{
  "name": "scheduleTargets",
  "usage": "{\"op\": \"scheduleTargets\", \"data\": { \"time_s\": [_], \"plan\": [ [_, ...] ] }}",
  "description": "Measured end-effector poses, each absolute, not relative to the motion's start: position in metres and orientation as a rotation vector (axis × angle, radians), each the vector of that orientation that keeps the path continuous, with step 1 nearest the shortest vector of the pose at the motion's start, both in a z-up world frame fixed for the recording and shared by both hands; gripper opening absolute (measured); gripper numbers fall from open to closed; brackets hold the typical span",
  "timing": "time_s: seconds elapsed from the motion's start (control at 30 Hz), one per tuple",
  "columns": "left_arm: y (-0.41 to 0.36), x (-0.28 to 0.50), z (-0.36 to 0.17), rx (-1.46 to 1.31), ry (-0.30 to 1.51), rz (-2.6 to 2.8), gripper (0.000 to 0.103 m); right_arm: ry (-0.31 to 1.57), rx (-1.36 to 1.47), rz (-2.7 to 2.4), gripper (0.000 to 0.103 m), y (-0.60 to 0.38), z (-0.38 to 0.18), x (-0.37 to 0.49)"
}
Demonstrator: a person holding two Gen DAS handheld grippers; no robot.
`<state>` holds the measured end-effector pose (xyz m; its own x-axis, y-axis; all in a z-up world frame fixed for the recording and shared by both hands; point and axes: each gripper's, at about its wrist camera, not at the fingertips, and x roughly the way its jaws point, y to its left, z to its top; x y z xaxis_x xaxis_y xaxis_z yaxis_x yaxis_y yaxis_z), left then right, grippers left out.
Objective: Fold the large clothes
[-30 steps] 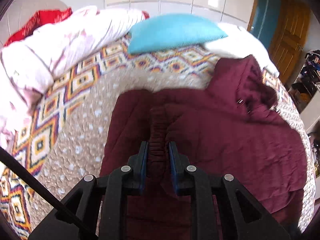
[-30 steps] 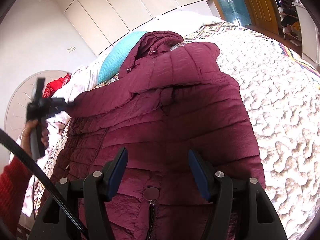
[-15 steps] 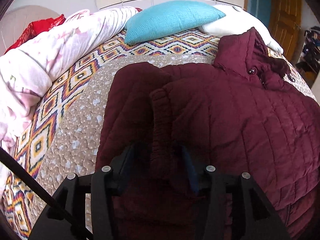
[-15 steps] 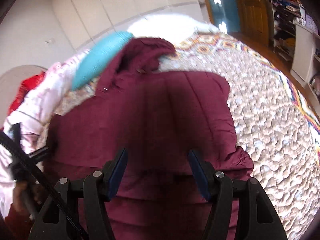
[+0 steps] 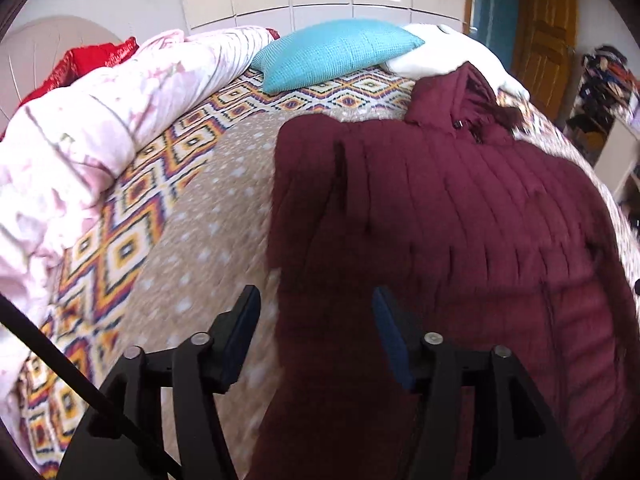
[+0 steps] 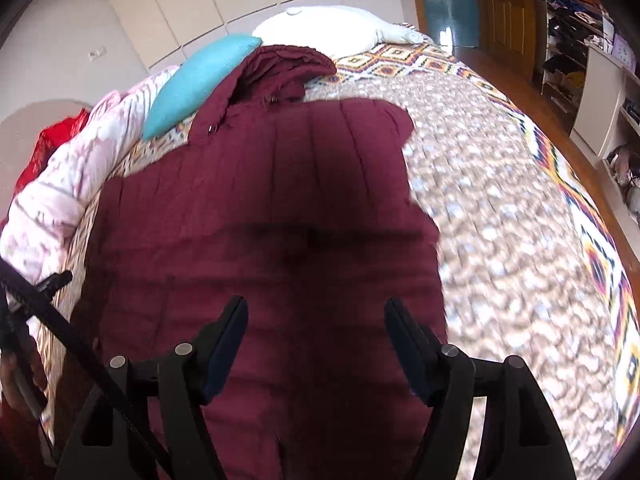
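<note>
A maroon quilted jacket [image 5: 440,208] lies spread on the bed, its hood [image 5: 460,92] toward the pillows and a sleeve folded in over its body. My left gripper [image 5: 314,294] hovers over the jacket's left edge. Its jaws are opening, and the pads press on nothing. In the right wrist view the jacket [image 6: 280,184] fills the middle, with the hood [image 6: 280,68] at the far end. My right gripper [image 6: 315,303] hangs above the jacket's lower part. Its jaws are also opening and hold nothing.
The patterned bedspread [image 5: 192,220] lies bare to the left of the jacket, and also to its right [image 6: 500,240]. A blue pillow [image 5: 336,56], a white pillow [image 5: 440,52], a pink duvet [image 5: 80,128] and a red cloth [image 5: 92,60] line the far side. Cluttered shelves [image 6: 592,80] stand to the right. A hand [image 6: 16,384] shows at the left edge.
My left gripper let go of the sleeve cuff, opened and slid left to the jacket's edge. My right gripper rose a little and its jaws widened.
</note>
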<state>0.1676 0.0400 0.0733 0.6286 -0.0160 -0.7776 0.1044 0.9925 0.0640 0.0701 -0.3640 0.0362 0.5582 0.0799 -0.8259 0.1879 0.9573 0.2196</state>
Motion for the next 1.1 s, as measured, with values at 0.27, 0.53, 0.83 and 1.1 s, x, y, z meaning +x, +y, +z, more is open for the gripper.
{"op": "scheduleTargets", "data": {
  "time_s": [0.27, 0.53, 0.83, 1.1],
  "plan": [
    [0.072, 0.104, 0.034, 0.085, 1.004, -0.068, 0.059, 1.076, 0.259, -0.110, 0.075, -0.371, 0.015, -0.007],
    [0.083, 0.057, 0.024, 0.055, 0.980, -0.047, 0.062, 1.124, 0.372, -0.113, 0.079, -0.378, -0.008, -0.061],
    [0.090, 0.031, 0.017, 0.018, 0.970, -0.012, 0.071, 1.131, 0.262, -0.142, 0.084, -0.357, -0.002, -0.099],
    [0.086, 0.013, 0.062, -0.038, 0.938, -0.093, 0.071, 1.107, 0.232, -0.085, 0.085, -0.358, 0.081, -0.102]
  ]
}}
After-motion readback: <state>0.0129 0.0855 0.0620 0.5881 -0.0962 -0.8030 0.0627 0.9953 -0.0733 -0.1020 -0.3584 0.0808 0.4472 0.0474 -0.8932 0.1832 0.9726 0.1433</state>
